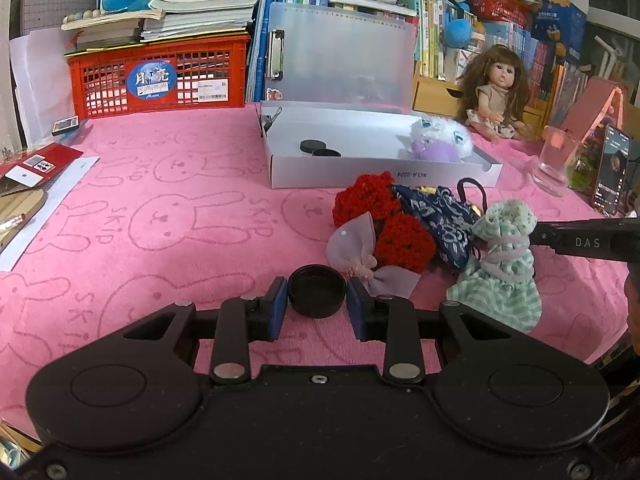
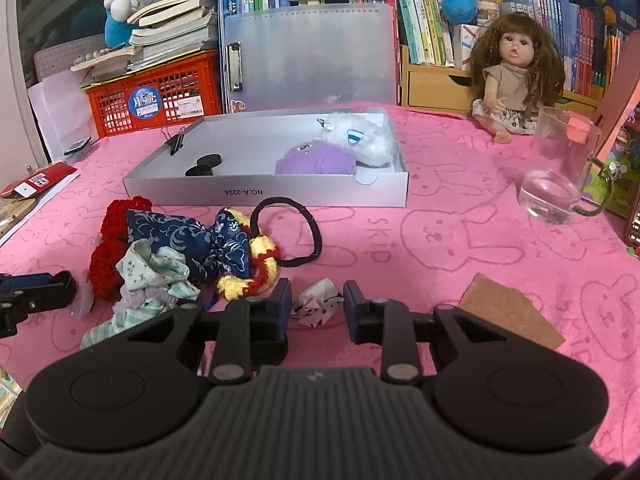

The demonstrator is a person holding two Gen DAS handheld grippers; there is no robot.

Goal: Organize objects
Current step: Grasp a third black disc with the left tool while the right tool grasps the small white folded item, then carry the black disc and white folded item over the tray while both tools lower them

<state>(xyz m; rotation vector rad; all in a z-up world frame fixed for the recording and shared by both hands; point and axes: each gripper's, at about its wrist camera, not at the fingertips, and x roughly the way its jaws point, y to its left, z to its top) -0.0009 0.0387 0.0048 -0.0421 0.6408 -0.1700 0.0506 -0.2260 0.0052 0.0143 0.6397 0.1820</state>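
Holding a black cap [image 1: 317, 295] in my left jaws [image 1: 317, 300], clamped on its two sides, low over the pink counter [image 1: 160, 200]. My right jaws [image 2: 316, 306] are closed on a small white patterned scrap [image 2: 316, 303], pads pressing both edges; it looks soft, maybe folded paper or cloth, cannot tell which. Both items sit near the front of the counter. The white box [image 2: 264, 196] sits well behind them, with two black caps [image 2: 204, 165], a binder clip [image 2: 176, 141] and two plush toys [image 2: 348, 146] already inside, so I judge both picks go there.

Risks: the cap is round and smooth, gripped near its rim, so it could squirt out on lift or tilt. The scrap is thin and could slide or tear free. The pile of hair ties [image 2: 192, 248] lies between me and the box; the black elastic loop [image 2: 288, 232] could snag a jaw and drag the lot. The glass cup [image 2: 560, 176] to the right is near enough to clip on a wide swing. The box wall could catch a low carry.
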